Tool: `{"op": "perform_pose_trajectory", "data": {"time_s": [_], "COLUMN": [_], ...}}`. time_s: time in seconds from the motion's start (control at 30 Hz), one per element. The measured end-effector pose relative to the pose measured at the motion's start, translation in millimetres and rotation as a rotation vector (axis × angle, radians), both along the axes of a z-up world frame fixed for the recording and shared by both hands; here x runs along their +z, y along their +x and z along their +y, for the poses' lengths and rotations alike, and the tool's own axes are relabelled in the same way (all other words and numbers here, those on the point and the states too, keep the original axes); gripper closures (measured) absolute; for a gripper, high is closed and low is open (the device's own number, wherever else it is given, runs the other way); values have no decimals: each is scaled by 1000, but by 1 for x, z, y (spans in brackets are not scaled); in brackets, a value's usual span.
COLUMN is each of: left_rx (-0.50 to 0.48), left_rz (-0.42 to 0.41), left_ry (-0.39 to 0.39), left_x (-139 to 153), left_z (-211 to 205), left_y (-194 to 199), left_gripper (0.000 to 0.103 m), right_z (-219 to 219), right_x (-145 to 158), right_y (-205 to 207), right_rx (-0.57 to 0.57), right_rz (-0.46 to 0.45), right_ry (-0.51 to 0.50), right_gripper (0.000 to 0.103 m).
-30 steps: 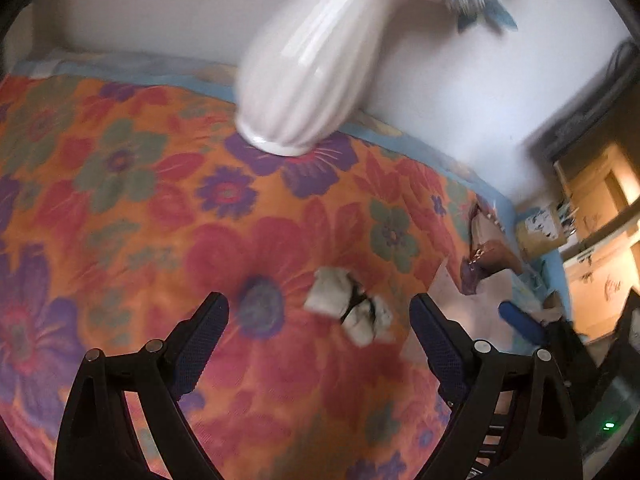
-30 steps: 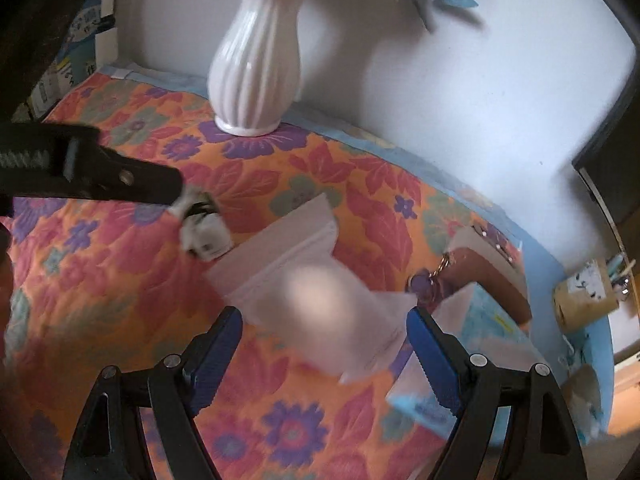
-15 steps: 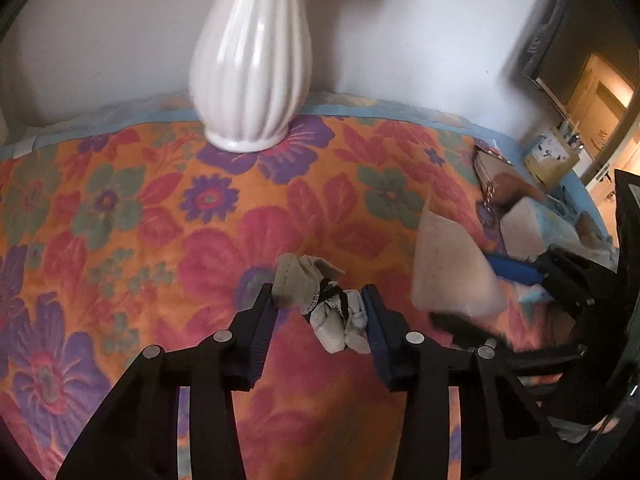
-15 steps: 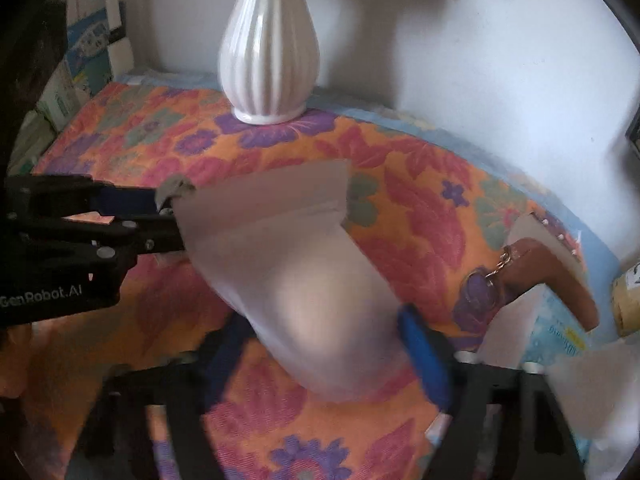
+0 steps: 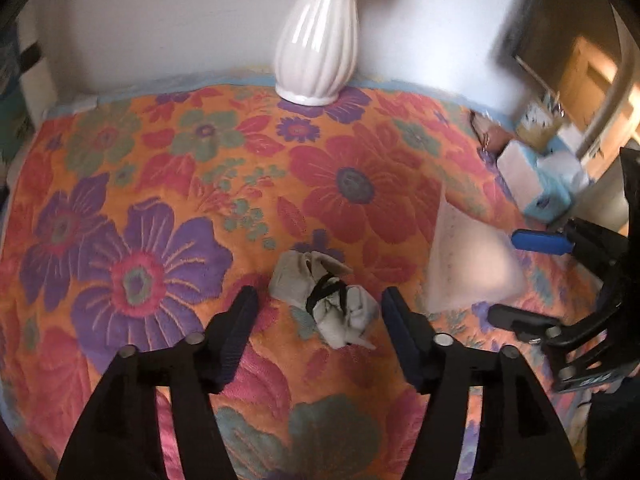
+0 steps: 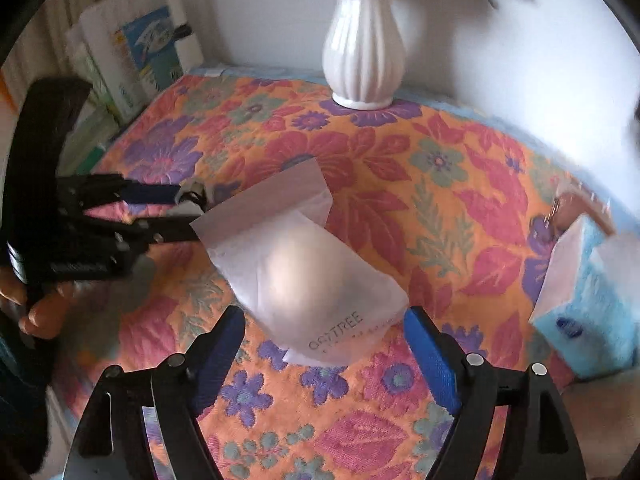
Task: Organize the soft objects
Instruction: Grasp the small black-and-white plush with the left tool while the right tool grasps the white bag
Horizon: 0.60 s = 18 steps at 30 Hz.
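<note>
Two grippers over a floral cloth (image 5: 160, 184), each opening around its own soft item

Left gripper (image 5: 318, 300) brackets one grey sock bundle (image 5: 324, 296), pads clear of it; right gripper (image 6: 324, 326) straddles one frosted pouch (image 6: 300, 264), untouched. Only the right view shows a paper stack (image 6: 132, 52) at 10 o'clock; one white vase (image 5: 318, 36) at 12 in both

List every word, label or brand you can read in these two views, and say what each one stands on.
"O??TREE", middle letters unclear: frosted pouch, near its lower edge.
Finer line beneath it: too small to read.
Blue logo on the tissue box: blurred.
Printed packets by the wall: unreadable.
Left wrist view: nothing readable.
</note>
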State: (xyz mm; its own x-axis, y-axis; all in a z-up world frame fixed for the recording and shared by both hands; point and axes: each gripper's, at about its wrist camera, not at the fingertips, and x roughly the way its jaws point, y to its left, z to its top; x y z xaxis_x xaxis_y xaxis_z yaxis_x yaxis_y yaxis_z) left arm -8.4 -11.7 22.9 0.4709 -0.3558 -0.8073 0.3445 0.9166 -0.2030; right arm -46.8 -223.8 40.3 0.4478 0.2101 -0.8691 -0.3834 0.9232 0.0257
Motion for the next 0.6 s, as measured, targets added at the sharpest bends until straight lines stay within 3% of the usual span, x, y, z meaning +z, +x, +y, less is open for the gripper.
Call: {"op": "perform_pose_trajectory", "data": {"time_s": [0.1, 0.23, 0.37, 0.4, 0.43, 0.47, 0.5, 0.6], "left_rx": [-2, 5, 7, 26, 66, 100, 124, 172], "left_rz": [-18, -10, 62, 87, 101, 97, 76, -4], "left_ry": [26, -4, -263, -309, -305, -277, -253, -147], "left_x": [1, 0, 2, 0, -4, -7, -8, -9], "left_z": [-1, 3, 10, 11, 11, 10, 8, -2], "left_y": [-13, -24, -11, -5, 2, 6, 8, 9], "left_gripper": [32, 27, 27, 27, 27, 34, 48, 72], "right_z": [15, 23, 26, 24, 23, 19, 15, 9], "right_x": [1, -7, -14, -15, -16, -17, -18, -17], "right_y": [1, 9, 19, 21, 20, 19, 17, 7], "right_rx": [45, 124, 143, 134, 127, 122, 121, 80], "right_rz": [-67, -112, -86, -74, -64, -51, -33, -49], "right_ry": [-138, -230, -158, -111, -74, -27, 20, 86], "right_gripper": [21, 21, 21, 21, 23, 34, 45, 55]}}
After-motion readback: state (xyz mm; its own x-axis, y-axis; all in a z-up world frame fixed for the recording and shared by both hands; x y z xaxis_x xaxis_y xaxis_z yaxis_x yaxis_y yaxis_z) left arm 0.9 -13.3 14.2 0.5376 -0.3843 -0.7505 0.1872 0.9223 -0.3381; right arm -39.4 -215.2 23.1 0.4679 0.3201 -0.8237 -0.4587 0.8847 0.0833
